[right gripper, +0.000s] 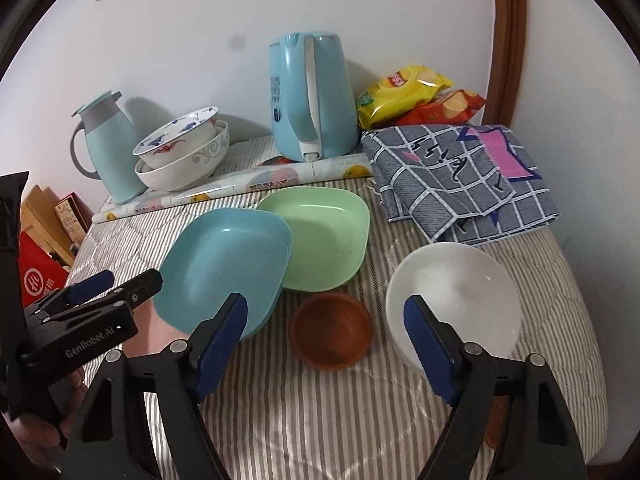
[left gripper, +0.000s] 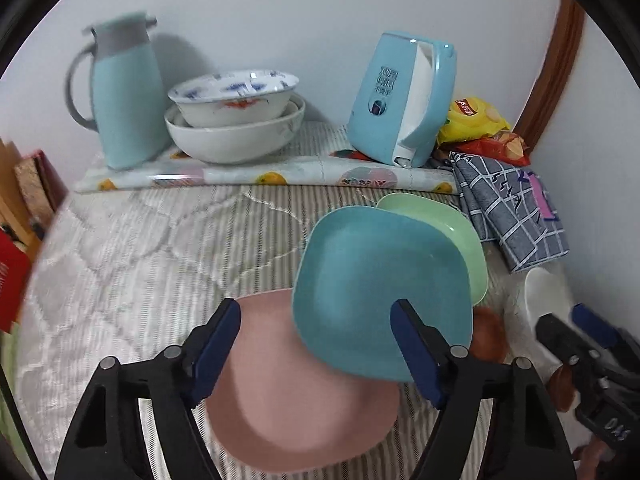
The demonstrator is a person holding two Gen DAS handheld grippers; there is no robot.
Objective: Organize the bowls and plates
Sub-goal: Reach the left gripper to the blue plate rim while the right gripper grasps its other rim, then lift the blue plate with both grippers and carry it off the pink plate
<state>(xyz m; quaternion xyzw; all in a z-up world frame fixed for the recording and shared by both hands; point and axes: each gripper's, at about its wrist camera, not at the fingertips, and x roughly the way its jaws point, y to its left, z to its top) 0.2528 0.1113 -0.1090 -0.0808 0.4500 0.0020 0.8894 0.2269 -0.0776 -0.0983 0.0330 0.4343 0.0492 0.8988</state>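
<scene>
Three square plates overlap on the striped cloth: a pink plate point(left gripper: 288, 412) nearest, a blue plate point(left gripper: 380, 288) lying partly on it, and a green plate point(left gripper: 452, 220) under the blue one's far edge. My left gripper point(left gripper: 316, 312) hovers open over the pink and blue plates, its pads touching neither. In the right wrist view, a small brown bowl point(right gripper: 332, 332) sits in front of the green plate point(right gripper: 324, 236), with a white bowl point(right gripper: 456, 296) to its right. My right gripper point(right gripper: 326, 304) is open above the brown bowl, holding nothing.
Stacked patterned ceramic bowls point(right gripper: 180, 152) stand at the back beside a pale blue thermos jug point(right gripper: 108, 148) and a blue kettle point(right gripper: 312, 100). A rolled sheet point(right gripper: 256, 184), a checked cloth point(right gripper: 464, 180) and snack bags point(right gripper: 408, 96) lie behind. Boxes point(right gripper: 44, 248) stand off the left edge.
</scene>
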